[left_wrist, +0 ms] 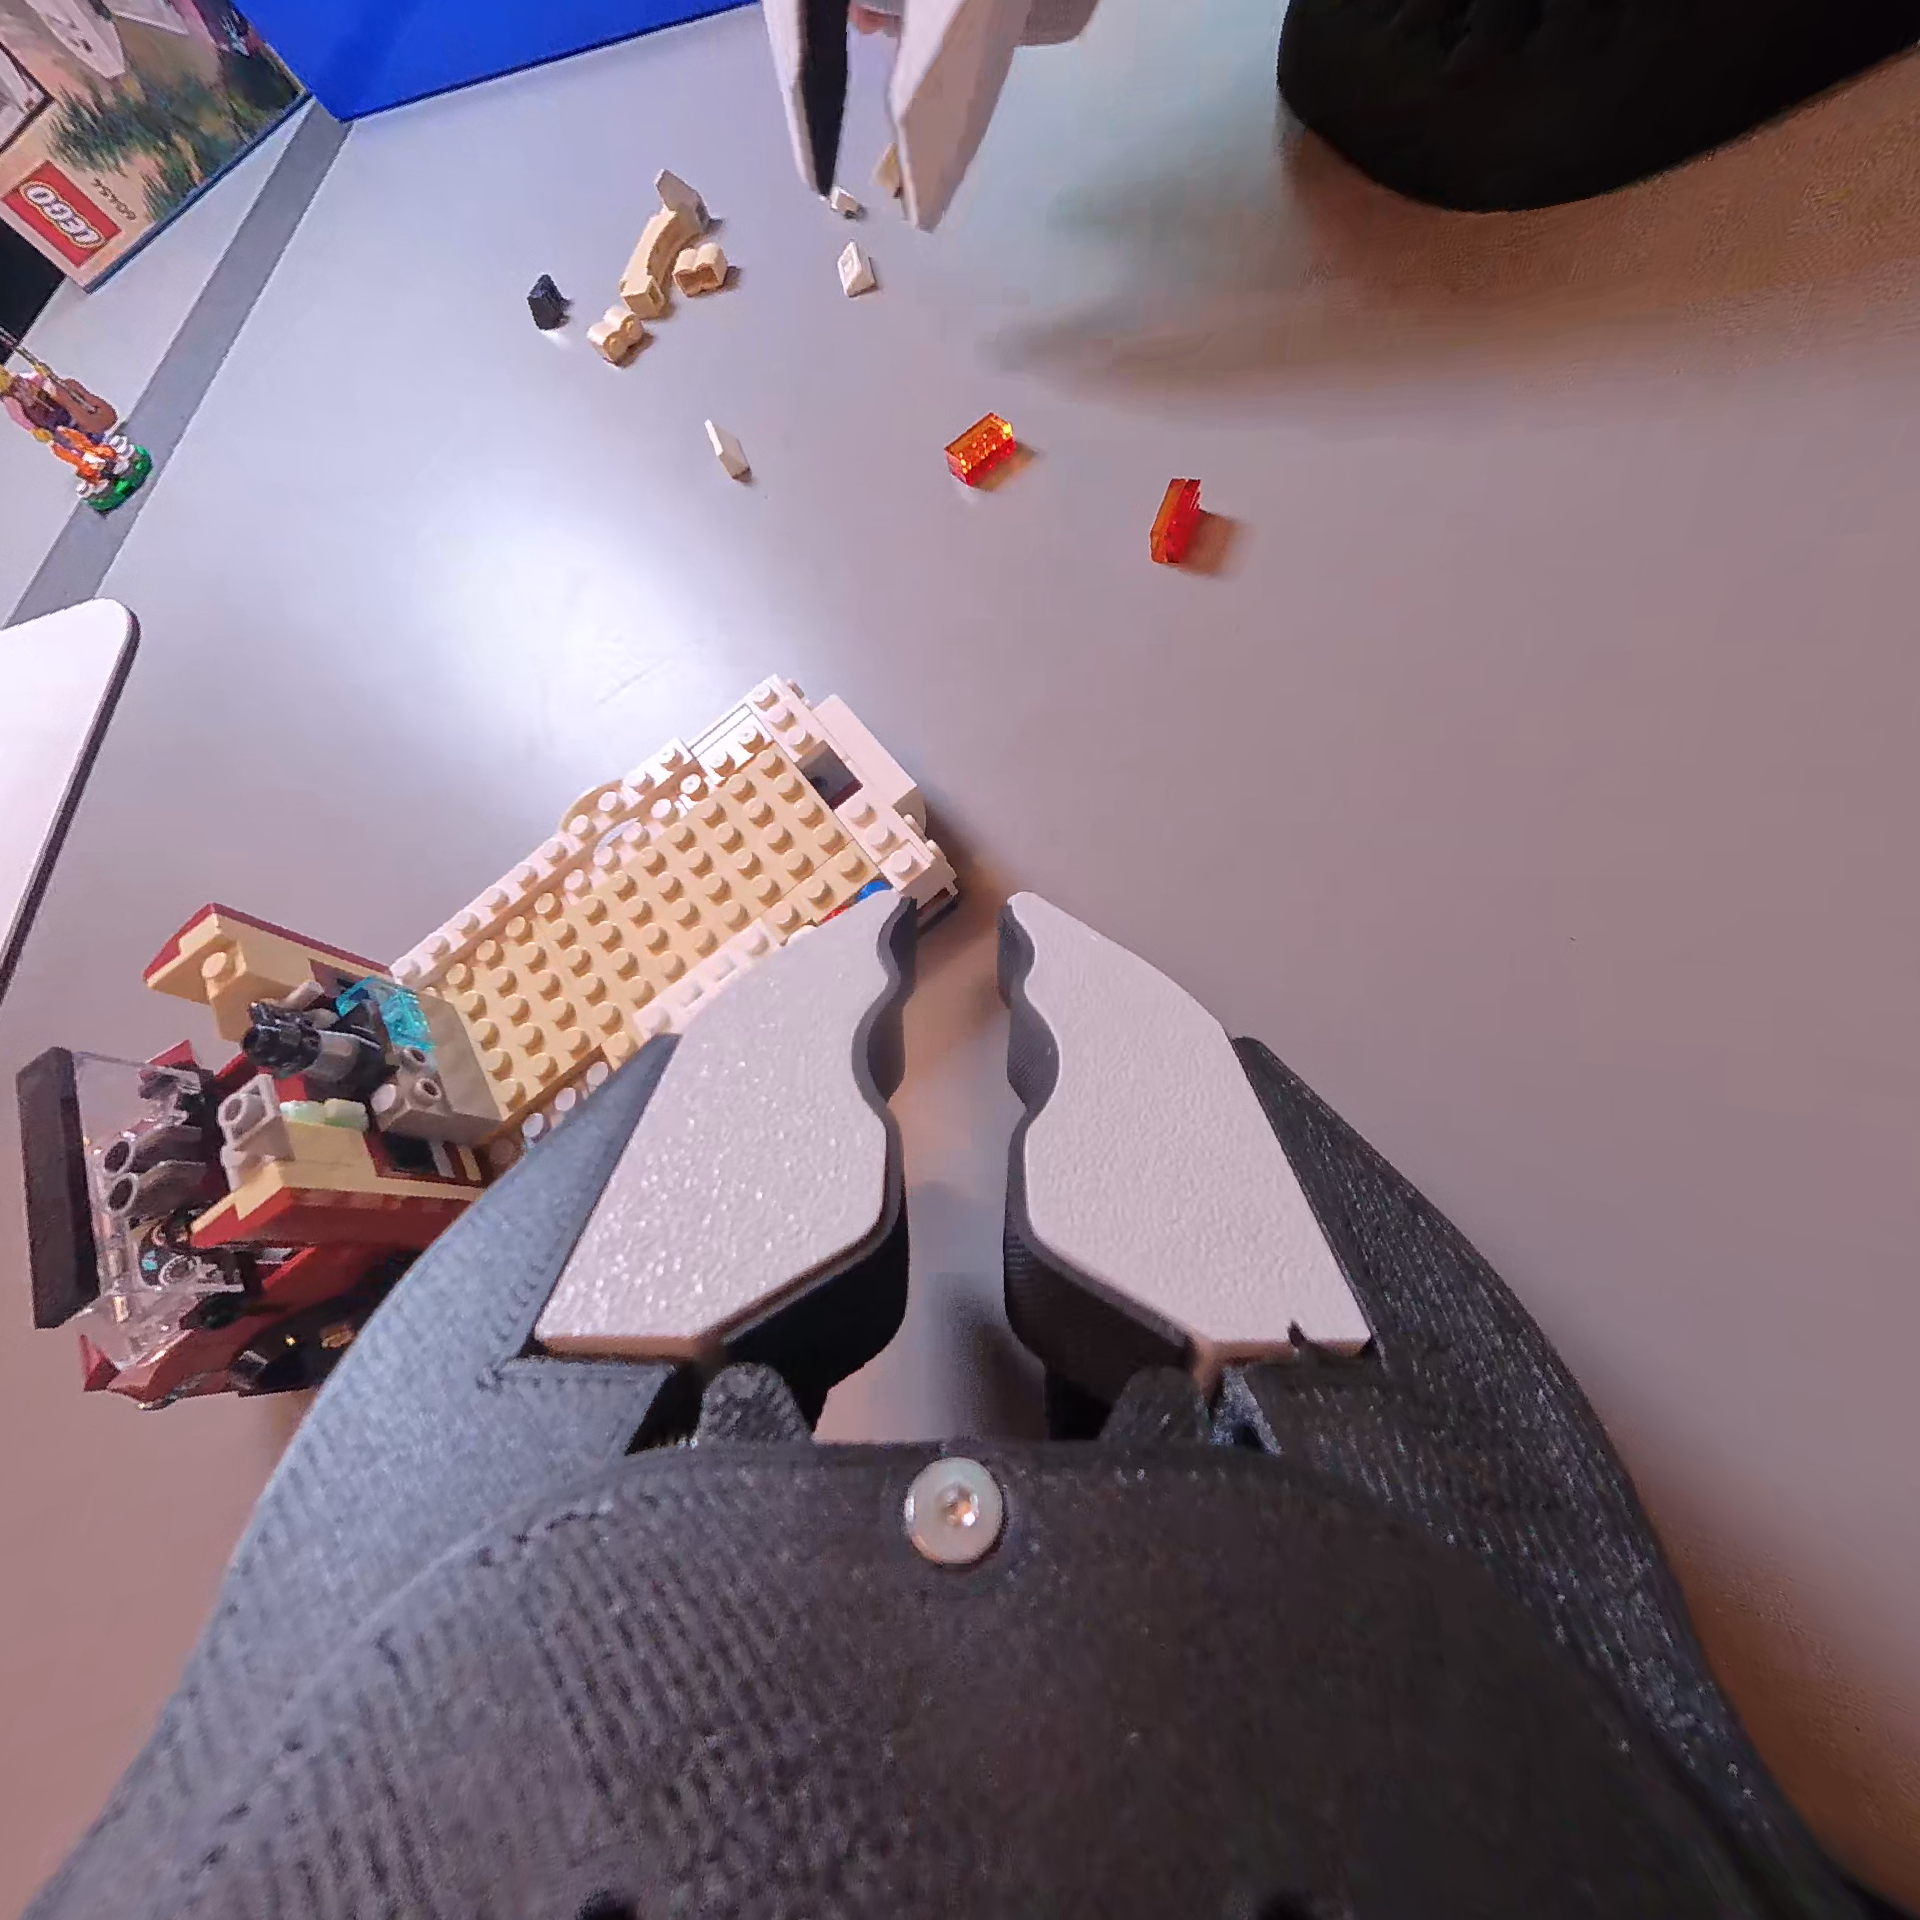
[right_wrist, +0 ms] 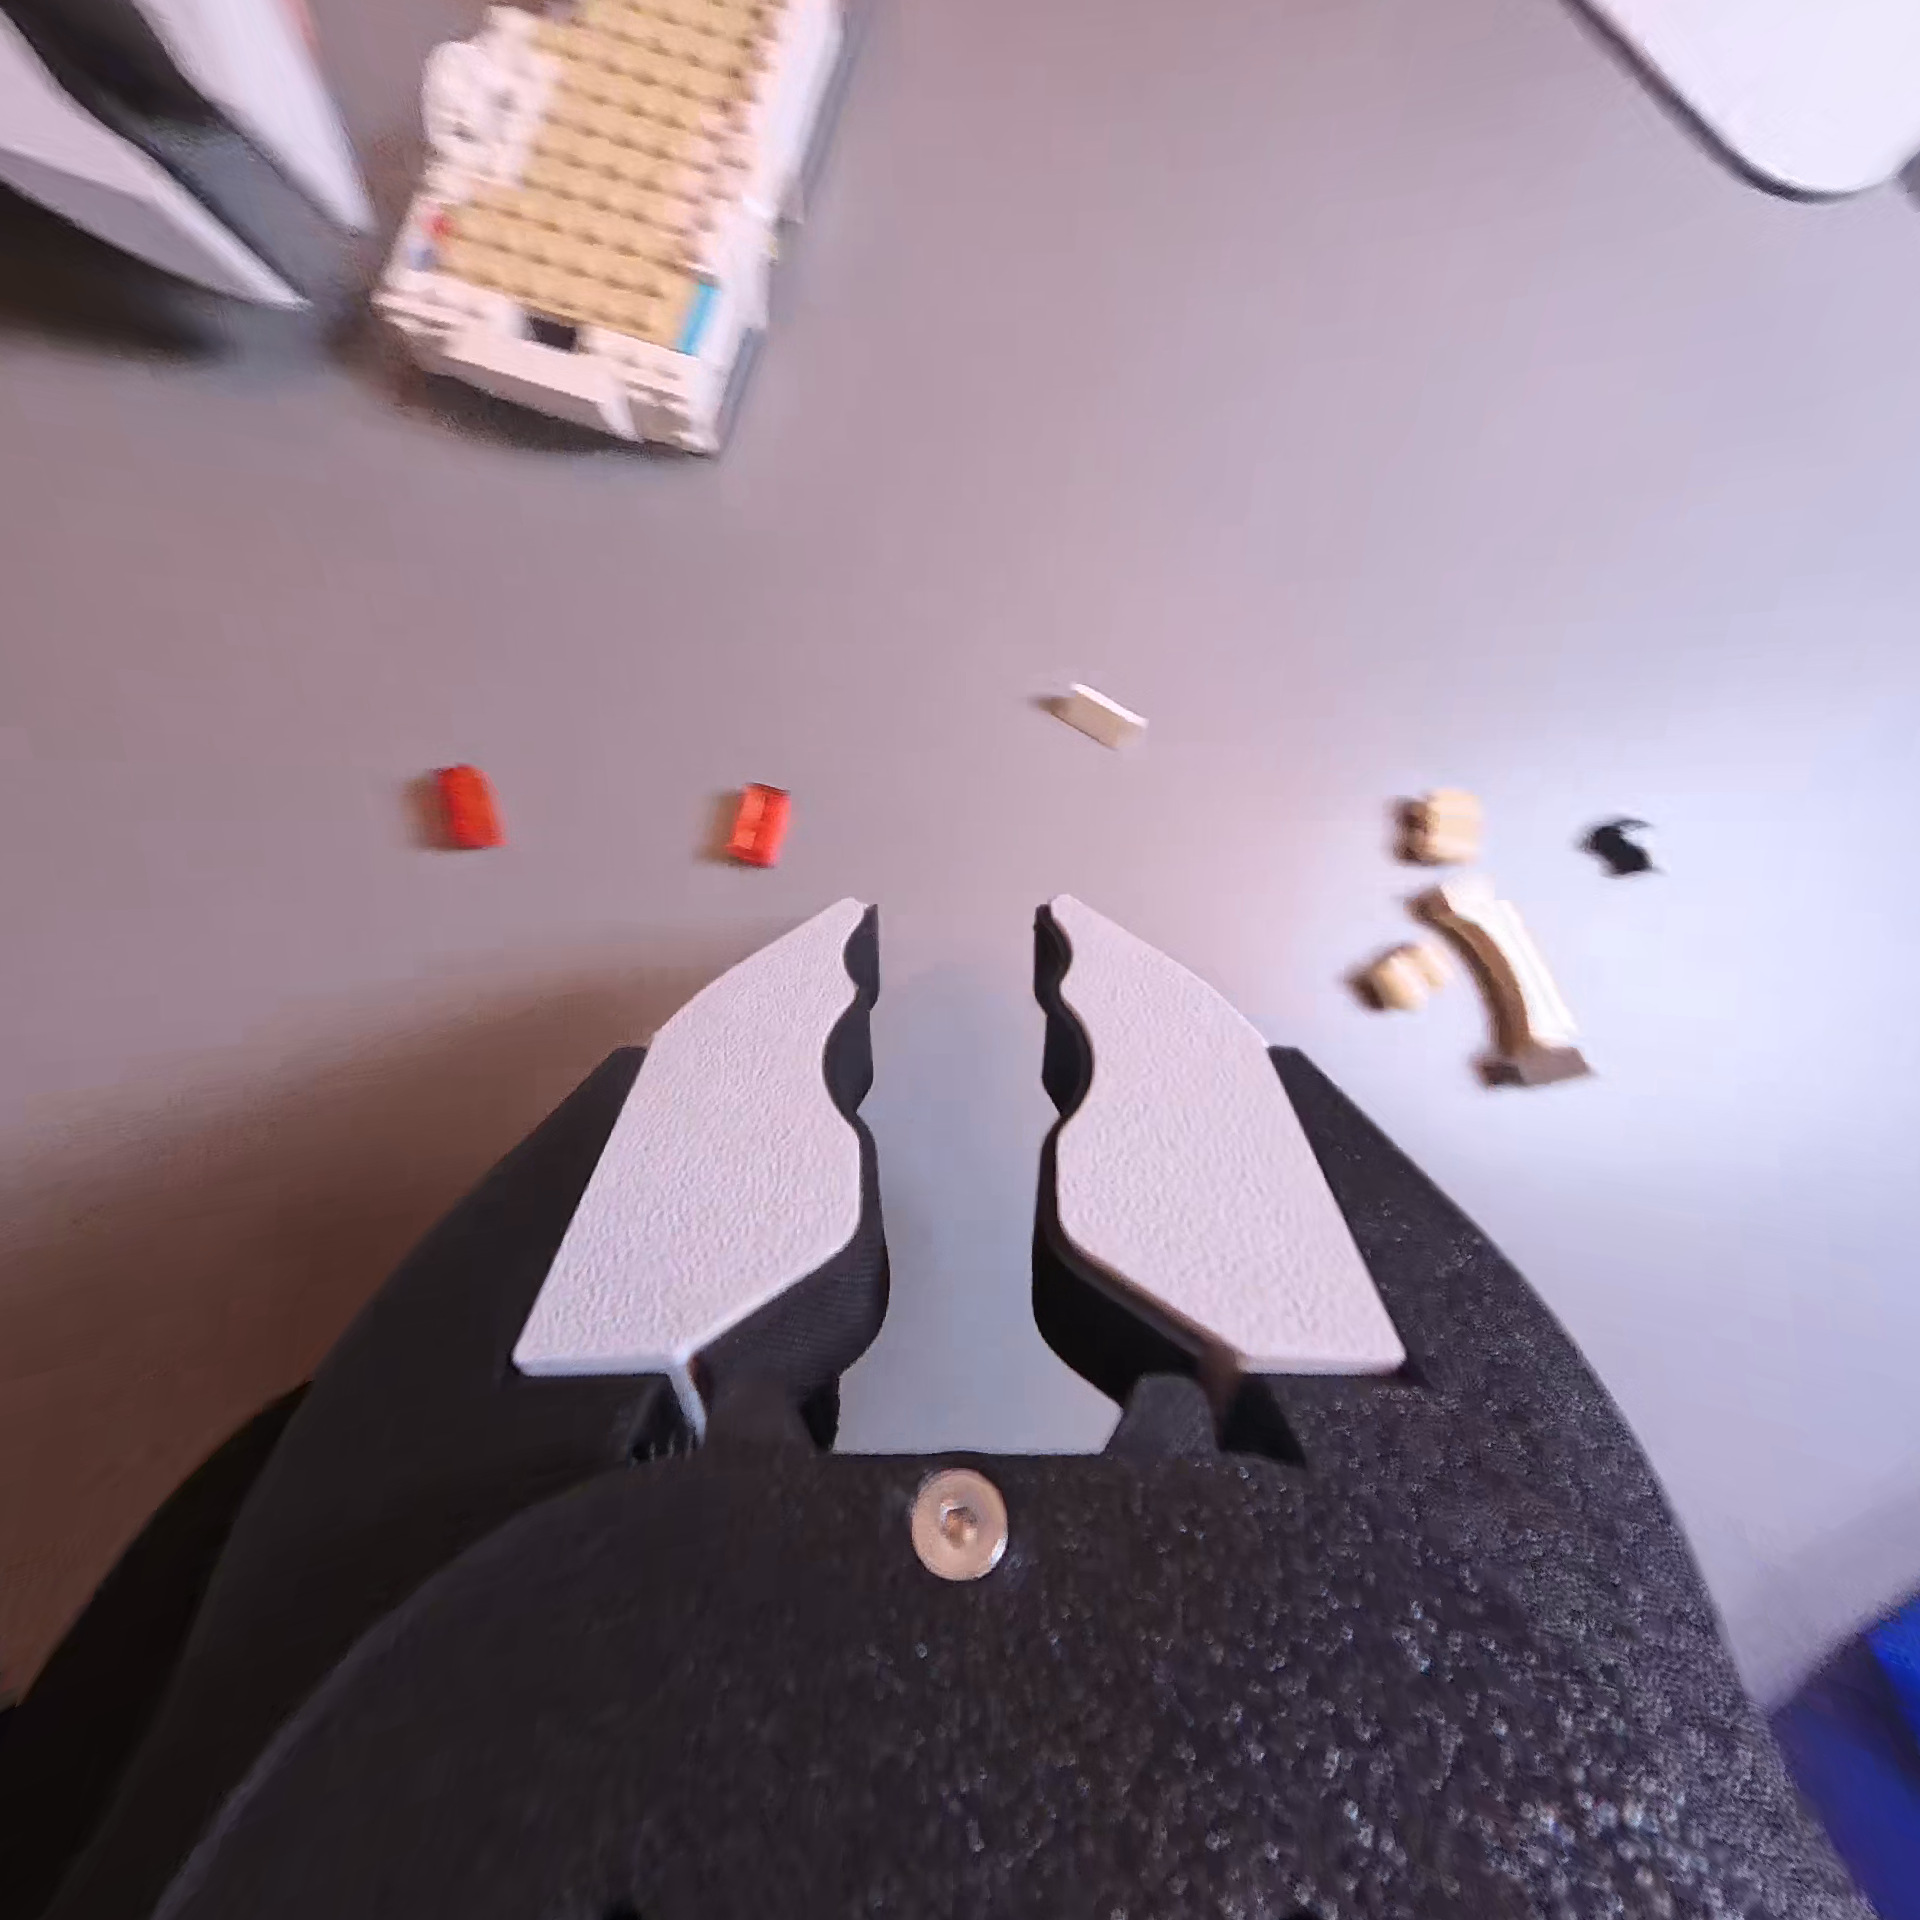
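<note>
My left gripper [left_wrist: 956, 914] is open with bare table between its pads. Its left fingertip [left_wrist: 883, 935] lies against the near white corner of a tan and white brick model [left_wrist: 665, 883], which joins a dark red vehicle part [left_wrist: 260, 1143]. My right gripper [right_wrist: 956, 914] is open and empty over bare table. In the left wrist view it [left_wrist: 868, 203] hangs at the top over small white pieces [left_wrist: 844, 201]. Two clear orange bricks [right_wrist: 756, 824] [right_wrist: 468, 808] lie just beyond its tips. The model [right_wrist: 582, 208] shows blurred at the top of the right wrist view.
On the grey table [left_wrist: 1351, 727] lie a white tile [left_wrist: 727, 449], another white tile [left_wrist: 855, 268], tan pieces with an arch [left_wrist: 655, 260] and a black piece [left_wrist: 544, 301]. A printed box [left_wrist: 104, 135], blue bin [left_wrist: 468, 42], small figures [left_wrist: 83, 436] and a white slab [left_wrist: 52, 748] stand left. A black sleeve [left_wrist: 1610, 94] is top right. The tips of one gripper are about 20 centimetres away from the tips of the other.
</note>
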Demonstrator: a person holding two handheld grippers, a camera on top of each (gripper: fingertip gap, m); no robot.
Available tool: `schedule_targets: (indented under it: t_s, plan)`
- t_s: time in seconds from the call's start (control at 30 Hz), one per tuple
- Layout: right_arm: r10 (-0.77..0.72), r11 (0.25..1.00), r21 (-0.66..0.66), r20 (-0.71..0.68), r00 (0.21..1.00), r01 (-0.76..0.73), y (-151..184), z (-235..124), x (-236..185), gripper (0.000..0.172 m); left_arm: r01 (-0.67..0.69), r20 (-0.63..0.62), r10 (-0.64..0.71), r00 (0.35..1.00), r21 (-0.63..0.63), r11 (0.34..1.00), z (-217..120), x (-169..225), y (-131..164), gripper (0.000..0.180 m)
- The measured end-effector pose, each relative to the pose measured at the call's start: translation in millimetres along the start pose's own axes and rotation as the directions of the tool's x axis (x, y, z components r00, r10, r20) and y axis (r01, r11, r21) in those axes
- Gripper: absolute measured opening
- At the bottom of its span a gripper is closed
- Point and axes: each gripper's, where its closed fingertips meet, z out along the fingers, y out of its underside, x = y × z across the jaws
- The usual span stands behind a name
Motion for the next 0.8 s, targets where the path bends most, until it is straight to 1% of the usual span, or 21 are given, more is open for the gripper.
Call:
schedule_targets:
  t_s: [0.07, 0.13, 0.17, 0.23, 0.27, 0.33, 0.43, 0.5, 0.63, 0.7, 0.8]
  plan:
    - [-0.039, 0.999, -0.015, 0.087, 0.995, 0.041, -5, 10, -30, 0.029, 0.003, -0.006, -0.003, 1.000, -0.003, 1.000, 1, 1, 1, 0.015]
    - [-0.054, 0.997, -0.054, 0.111, 0.992, 0.061, -4, 24, -46, 0.028, 0.001, -0.011, -0.001, 1.000, -0.009, 1.000, 3, 2, 2, 0.015]
    - [-0.060, 0.995, -0.075, 0.108, 0.992, 0.069, -3, 30, -48, 0.025, -0.001, -0.011, 0.001, 1.000, -0.012, 1.000, 3, 2, 3, 0.015]
    - [-0.053, 0.993, -0.094, 0.129, 0.990, 0.066, -1, 37, -51, 0.008, -0.005, -0.009, 0.005, 1.000, -0.012, 1.000, 3, 2, 2, 0.015]
    - [-0.048, 0.993, -0.097, 0.143, 0.989, 0.062, -1, 37, -52, 0.008, -0.005, -0.006, 0.005, 1.000, -0.011, 1.000, 2, 2, 2, 0.015]
    - [-0.086, 0.992, -0.084, 0.128, 0.988, 0.097, -4, 35, -50, 0.008, -0.007, 0.002, 0.007, 1.000, -0.003, 1.000, 0, 1, 0, 0.015]
    - [-0.166, 0.986, 0.052, 0.134, 0.977, 0.160, -25, 27, -61, 0.008, 0.021, -0.015, -0.020, 1.000, 0.040, 0.999, -3, 1, -6, 0.015]
    - [-0.197, 0.973, 0.150, 0.152, 0.969, 0.174, -42, 21, -74, 0.008, 0.054, -0.043, -0.051, 0.998, 0.084, 0.995, -4, 3, -13, 0.015]
    - [-0.232, 0.917, 0.380, 0.265, 0.936, 0.120, -81, 6, -110, 0.008, 0.151, -0.119, -0.125, 0.985, 0.236, 0.960, -12, 10, -40, 0.018]
    - [-0.255, 0.883, 0.459, 0.297, 0.920, 0.097, -97, 2, -124, 0.008, 0.193, -0.142, -0.157, 0.977, 0.287, 0.938, -16, 10, -49, 0.021]
    - [-0.289, 0.843, 0.529, 0.300, 0.909, 0.093, -112, 3, -136, 0.008, 0.251, -0.195, -0.192, 0.962, 0.348, 0.903, -21, 13, -60, 0.023]
